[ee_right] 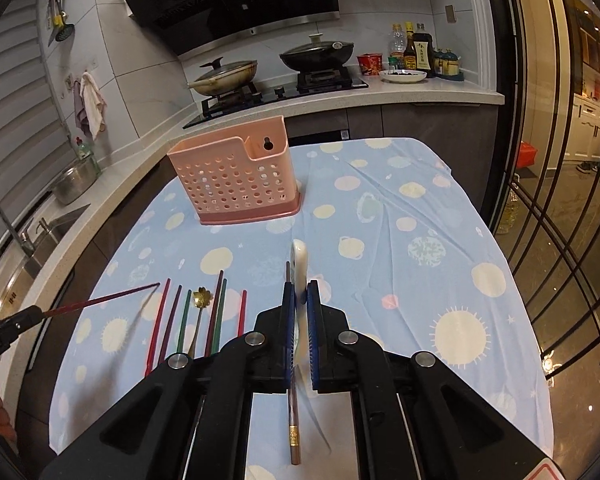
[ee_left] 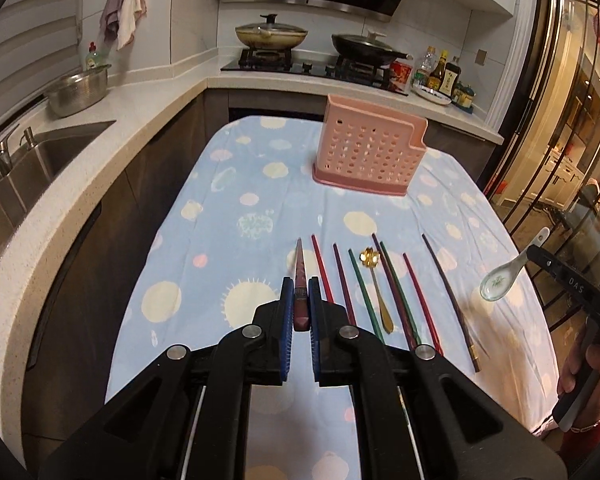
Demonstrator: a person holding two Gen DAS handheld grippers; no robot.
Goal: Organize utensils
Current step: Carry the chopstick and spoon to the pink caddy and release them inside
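My left gripper (ee_left: 299, 286) is shut on a dark red chopstick (ee_left: 300, 268), held up off the table and pointing forward; in the right wrist view that chopstick (ee_right: 108, 299) sticks out of the left gripper (ee_right: 38, 313). My right gripper (ee_right: 300, 288) is shut on a white ceramic spoon (ee_right: 300, 258); in the left wrist view the spoon (ee_left: 500, 280) hangs in the air with its bowl toward the table. Several coloured chopsticks (ee_left: 396, 292) and a gold spoon (ee_left: 380, 292) lie side by side on the cloth. The pink perforated utensil holder (ee_left: 370, 148) (ee_right: 236, 178) stands upright farther back.
The table carries a blue spotted cloth (ee_left: 228, 208). A brown chopstick (ee_right: 294, 420) lies on it under my right gripper. A counter with a sink (ee_left: 48, 156) runs along the left, with a stove and pans (ee_left: 272, 36) behind. A glass partition (ee_right: 560, 200) borders the right.
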